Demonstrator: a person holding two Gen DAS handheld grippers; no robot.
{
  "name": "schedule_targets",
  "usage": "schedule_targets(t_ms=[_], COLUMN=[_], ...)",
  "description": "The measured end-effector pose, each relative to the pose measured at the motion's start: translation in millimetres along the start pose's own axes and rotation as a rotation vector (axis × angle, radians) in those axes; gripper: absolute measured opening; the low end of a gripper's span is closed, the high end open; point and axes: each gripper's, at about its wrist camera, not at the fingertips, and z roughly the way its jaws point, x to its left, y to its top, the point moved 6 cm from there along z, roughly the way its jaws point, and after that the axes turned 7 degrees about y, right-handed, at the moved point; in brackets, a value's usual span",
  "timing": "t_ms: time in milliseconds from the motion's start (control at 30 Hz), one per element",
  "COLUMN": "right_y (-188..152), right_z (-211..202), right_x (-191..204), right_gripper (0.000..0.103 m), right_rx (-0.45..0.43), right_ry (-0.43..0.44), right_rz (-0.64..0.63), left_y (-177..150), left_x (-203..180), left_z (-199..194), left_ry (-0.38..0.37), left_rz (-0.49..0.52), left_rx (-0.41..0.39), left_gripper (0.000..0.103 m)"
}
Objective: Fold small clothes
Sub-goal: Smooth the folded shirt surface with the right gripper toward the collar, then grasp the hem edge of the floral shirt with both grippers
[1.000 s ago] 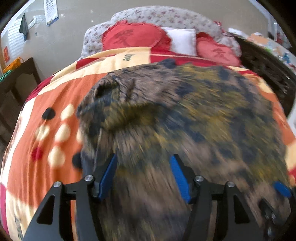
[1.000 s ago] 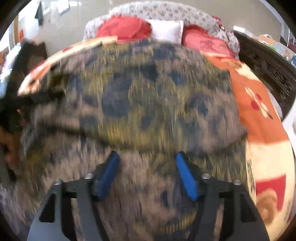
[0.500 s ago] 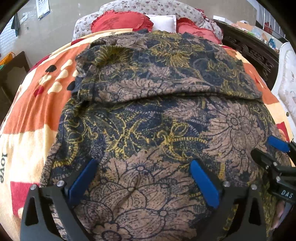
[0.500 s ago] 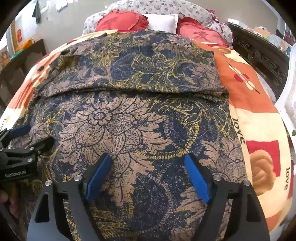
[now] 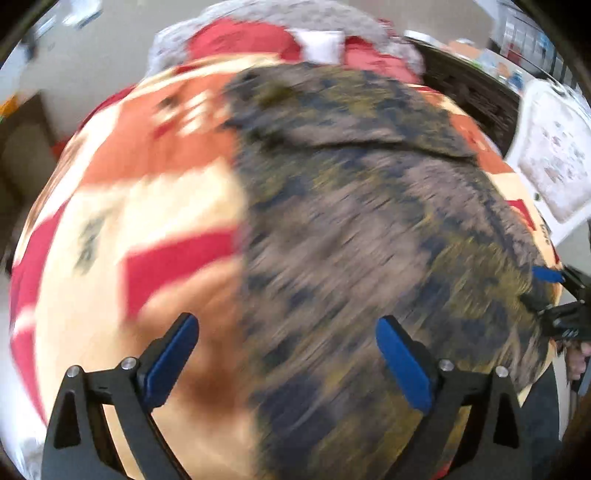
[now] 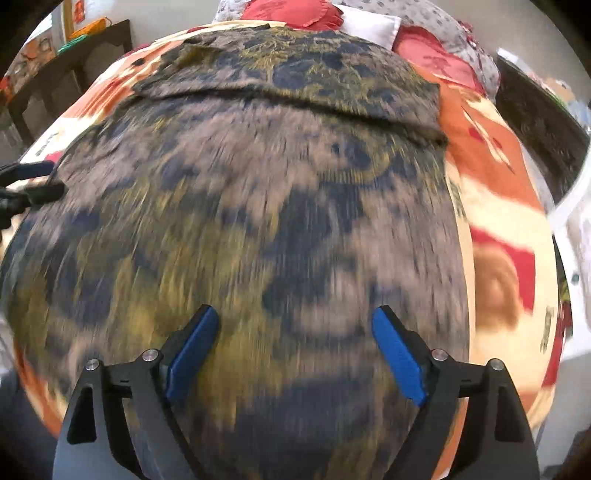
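A: Where is the garment?

B: The brown, navy and yellow floral garment lies spread flat on the bedspread, filling most of the right wrist view. Its far part is doubled over, and the fold edge runs across from about 10 o'clock to 2 o'clock. In the left wrist view the same garment takes up the right half, from 12 o'clock round to 6 o'clock, with the orange, red and cream bedspread bare from 7 to 11 o'clock. Both views are motion-blurred, so the print is smeared.

A: And the tools?

B: The right gripper has its blue fingers wide apart with nothing between them, over the near part of the cloth. The left gripper is equally spread and holds nothing; its left finger is over bare bedspread, its right finger over the cloth, so it straddles the garment's left edge. Whether either one touches the fabric I cannot tell.

A: What lies beyond?

B: At 12 o'clock, red cushions and a white pillow at the head of the bed. Dark wooden furniture stands at 2 o'clock
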Motion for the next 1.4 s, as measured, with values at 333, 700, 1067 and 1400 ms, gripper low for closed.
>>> schedule_targets(t_ms=[333, 700, 1067, 1400], right_y=[-27.1, -28.1, -27.9, -30.6], right_z=[-5.7, -7.5, -7.9, -60.4], right_x=[-13.7, -14.2, -13.8, -46.8], right_gripper=[0.099, 0.099, 0.099, 0.08], right_rx=[-0.105, -0.13, -0.132, -0.257], right_ry=[0.031, 0.039, 0.04, 0.073], right_rz=[0.201, 0.207, 0.21, 0.307], left_y=[-51.5, -54.1, -69.6, -71.1], left_x=[-0.5, -0.2, -13.0, -10.8], left_z=[-11.6, -19.9, -25.6, -20.1], left_ry=[-0.197, -0.571, -0.545, -0.415], left_rz=[-0.013, -0.258, -0.142, -0.089], left_rx=[0.048, 0.164, 0.256, 0.247], left_gripper=[0.099, 0.059, 0.066, 0.026])
